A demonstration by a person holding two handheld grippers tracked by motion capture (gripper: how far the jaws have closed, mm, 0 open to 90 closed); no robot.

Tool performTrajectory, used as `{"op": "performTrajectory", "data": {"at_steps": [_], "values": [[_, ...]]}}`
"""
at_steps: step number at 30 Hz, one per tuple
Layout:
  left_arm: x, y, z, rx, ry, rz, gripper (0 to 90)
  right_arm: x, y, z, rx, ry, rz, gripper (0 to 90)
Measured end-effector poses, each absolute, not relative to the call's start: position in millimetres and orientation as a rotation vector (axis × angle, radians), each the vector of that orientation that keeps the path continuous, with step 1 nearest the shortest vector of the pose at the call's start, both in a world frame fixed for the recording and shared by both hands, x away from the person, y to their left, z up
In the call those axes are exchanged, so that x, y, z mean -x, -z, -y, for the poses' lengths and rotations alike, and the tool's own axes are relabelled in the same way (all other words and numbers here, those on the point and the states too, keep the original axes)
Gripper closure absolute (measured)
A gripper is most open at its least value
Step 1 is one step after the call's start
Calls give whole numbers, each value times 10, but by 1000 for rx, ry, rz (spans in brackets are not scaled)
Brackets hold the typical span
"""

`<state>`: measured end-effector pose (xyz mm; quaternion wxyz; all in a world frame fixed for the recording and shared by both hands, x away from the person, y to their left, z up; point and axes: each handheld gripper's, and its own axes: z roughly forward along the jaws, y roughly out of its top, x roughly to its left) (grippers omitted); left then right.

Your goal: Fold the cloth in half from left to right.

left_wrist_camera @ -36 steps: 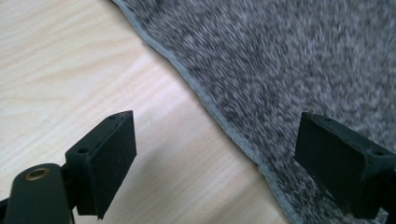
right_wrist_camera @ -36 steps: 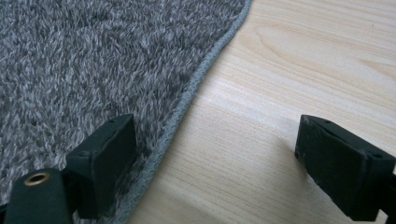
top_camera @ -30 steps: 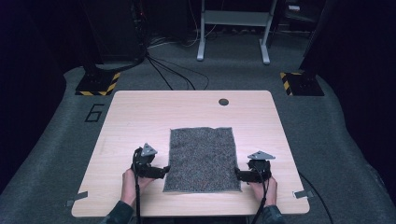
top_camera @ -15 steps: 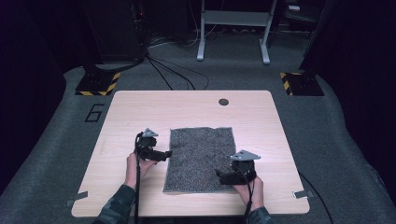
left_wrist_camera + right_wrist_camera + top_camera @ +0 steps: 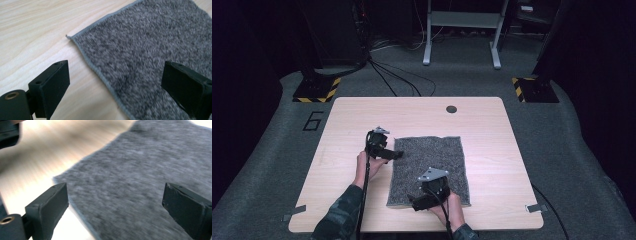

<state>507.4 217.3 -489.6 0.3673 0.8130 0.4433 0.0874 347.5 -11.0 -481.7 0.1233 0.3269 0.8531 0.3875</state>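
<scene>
A grey terry cloth [image 5: 432, 160] lies flat in the middle of the light wooden table [image 5: 492, 135]. My left gripper [image 5: 398, 155] points right at the cloth's left edge, near its far-left corner. In the left gripper view the left gripper [image 5: 116, 67] is open wide, and the hemmed edge of the cloth [image 5: 140, 42] runs between its jaws. My right gripper [image 5: 413, 202] hovers over the cloth's near-left part and points left. The right gripper view is blurred: the right gripper [image 5: 115, 187] stands open above the cloth [image 5: 140, 182], beside one of its corners.
A dark round hole [image 5: 451, 109] sits in the table top near the far edge. Tape strips [image 5: 292, 216] mark the near corners. Yellow-black stand bases [image 5: 314, 91], cables and a metal frame [image 5: 462, 30] are on the floor beyond the table.
My left gripper has moved away from the person along the cloth's left edge toward the far corner. My right gripper has swept left from the cloth's right edge to its near-left part.
</scene>
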Motion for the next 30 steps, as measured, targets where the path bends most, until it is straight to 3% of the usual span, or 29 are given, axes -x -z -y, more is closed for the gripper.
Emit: {"op": "performTrajectory", "data": {"at_steps": [9, 15, 21, 26, 30], "values": [[-5325, 4969, -2152, -2070, -198, -1195, 131, -3419, 4877, -463, -848, -1117, -2602, 156], [-5422, 5008, -2174, -2072, -258, -1221, 172, -3385, 4981, -703, -802, -1065, -2661, 322], [-5461, 5081, -2137, -2105, -288, -1223, 243, -3361, 5082, -812, -788, -1041, -2667, 548], [-5469, 5100, -2102, -2115, -307, -1221, 314, -3323, 5121, -867, -727, -990, -2680, 643], [-5468, 5092, -2089, -2133, -333, -1203, 421, -3307, 5133, -893, -736, -992, -2662, 705]]}}
